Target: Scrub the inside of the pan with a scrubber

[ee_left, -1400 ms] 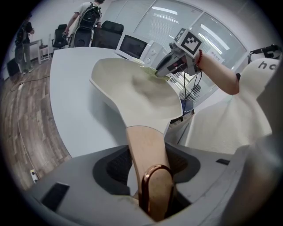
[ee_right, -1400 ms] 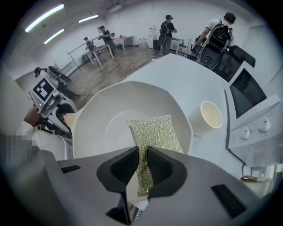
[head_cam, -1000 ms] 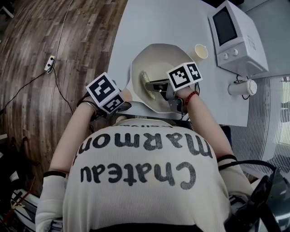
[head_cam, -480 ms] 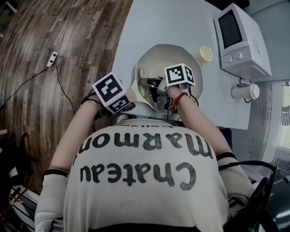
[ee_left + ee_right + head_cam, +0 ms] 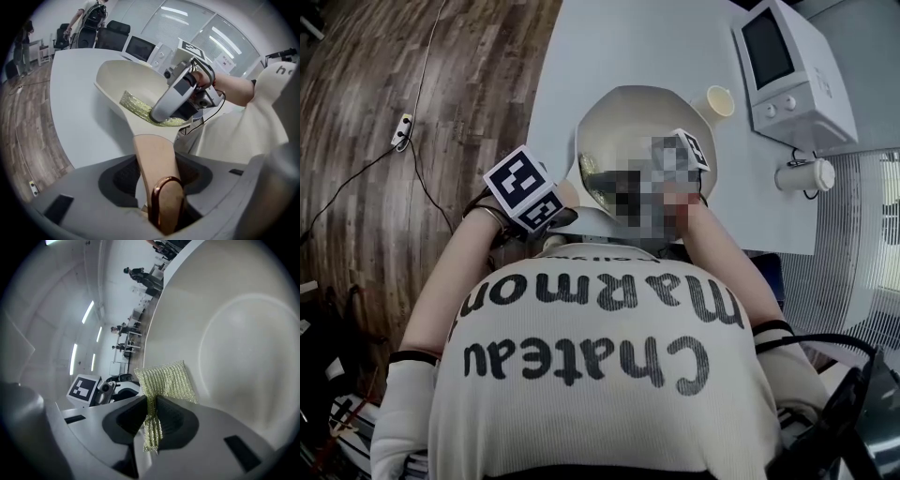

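Note:
A cream pan rests on the white table, and the left gripper view shows it tilted. Its tan handle ends in a copper loop and runs between the jaws of my left gripper, which is shut on it. That gripper's marker cube is at the pan's near left. My right gripper is shut on a yellow-green mesh scrubber and presses it flat against the pan's inner wall. From the left gripper view, the right gripper reaches into the pan over the scrubber.
A white microwave stands at the table's far right, with a paper cup beside the pan and a white mug nearer. Wooden floor with a cable and socket lies to the left. People stand far off.
The right gripper has rolled and shifted a little across the pan's inside with the scrubber in its jaws. The left gripper has stayed on the handle.

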Tool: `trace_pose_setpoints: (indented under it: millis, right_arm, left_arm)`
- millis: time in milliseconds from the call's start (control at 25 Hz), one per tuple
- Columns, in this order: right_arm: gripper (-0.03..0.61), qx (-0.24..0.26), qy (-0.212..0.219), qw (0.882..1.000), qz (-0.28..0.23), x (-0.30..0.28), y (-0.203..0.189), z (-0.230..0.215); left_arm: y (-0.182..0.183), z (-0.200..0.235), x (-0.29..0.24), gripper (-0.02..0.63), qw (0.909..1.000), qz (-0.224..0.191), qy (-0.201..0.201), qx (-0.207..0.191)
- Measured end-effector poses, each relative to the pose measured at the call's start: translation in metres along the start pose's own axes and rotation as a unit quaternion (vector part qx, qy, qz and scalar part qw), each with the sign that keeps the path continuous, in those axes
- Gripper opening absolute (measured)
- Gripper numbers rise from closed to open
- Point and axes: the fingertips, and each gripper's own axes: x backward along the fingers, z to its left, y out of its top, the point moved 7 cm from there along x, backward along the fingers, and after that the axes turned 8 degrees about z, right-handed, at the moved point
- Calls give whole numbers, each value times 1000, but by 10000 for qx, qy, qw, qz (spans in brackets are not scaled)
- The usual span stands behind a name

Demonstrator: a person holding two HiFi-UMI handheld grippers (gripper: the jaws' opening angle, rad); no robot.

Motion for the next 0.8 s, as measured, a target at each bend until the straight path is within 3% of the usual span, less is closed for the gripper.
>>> trace_pose_setpoints:
  millis: [200, 320, 520, 680, 800]
  right_arm:
    - [61, -65, 26, 9998, 179, 5, -9, 1]
    - [61, -61, -192, 9992, 337, 9, -16, -5]
    - [61, 166, -1048, 9919, 694, 12, -24, -8]
    - [61, 450, -1967, 9712, 1267, 16, -31, -14]
    - [61, 480, -2258, 9610, 1521, 22, -38, -19]
  left_arm:
    - [0, 0, 3, 206, 10000, 37, -1, -16]
    - [1, 0, 3, 206, 10000, 54, 15, -33]
    - [3, -1, 2, 206, 10000, 78, -4, -48]
    - [4, 1, 2, 207, 9999, 97, 32, -87]
    - [6, 1, 1, 207, 9999, 100, -4, -121]
